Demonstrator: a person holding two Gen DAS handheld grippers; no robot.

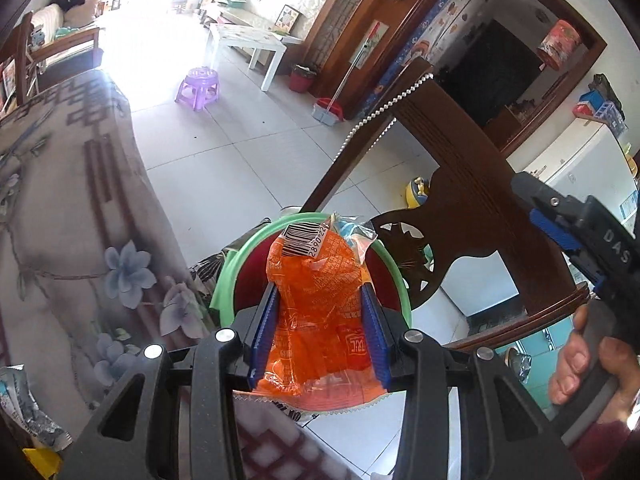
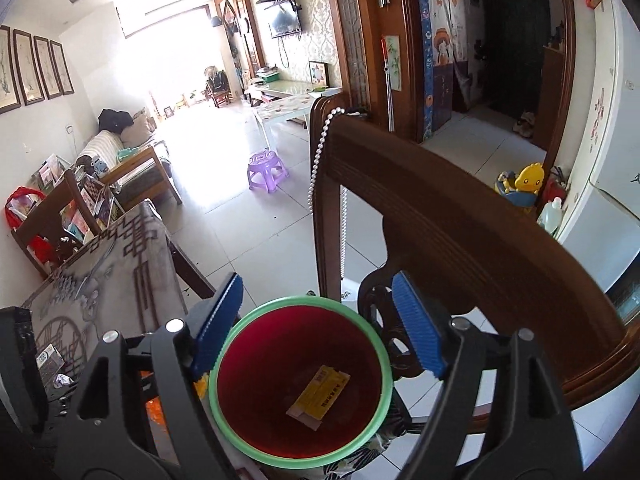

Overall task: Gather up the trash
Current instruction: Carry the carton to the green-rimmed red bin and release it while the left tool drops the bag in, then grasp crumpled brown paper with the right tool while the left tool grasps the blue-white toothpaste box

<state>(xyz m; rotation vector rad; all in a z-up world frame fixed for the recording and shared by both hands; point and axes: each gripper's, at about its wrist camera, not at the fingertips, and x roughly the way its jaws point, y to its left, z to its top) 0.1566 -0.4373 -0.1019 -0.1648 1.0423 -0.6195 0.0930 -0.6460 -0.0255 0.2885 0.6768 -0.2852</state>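
wrapper [image 1: 316, 304], orange, thin crinkly film, light and slippery, pinched mid-body by left gripper [image 1: 318, 316] above bin [image 1: 228, 276]; right gripper [image 2: 316, 328] open, empty.

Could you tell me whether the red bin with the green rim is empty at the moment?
Not empty. The right wrist view shows a small yellow box lying on the bottom of the bin.

Left tool [image 1: 320, 316] clamped and tilted downward; right tool [image 2: 316, 328] spread wide, empty.
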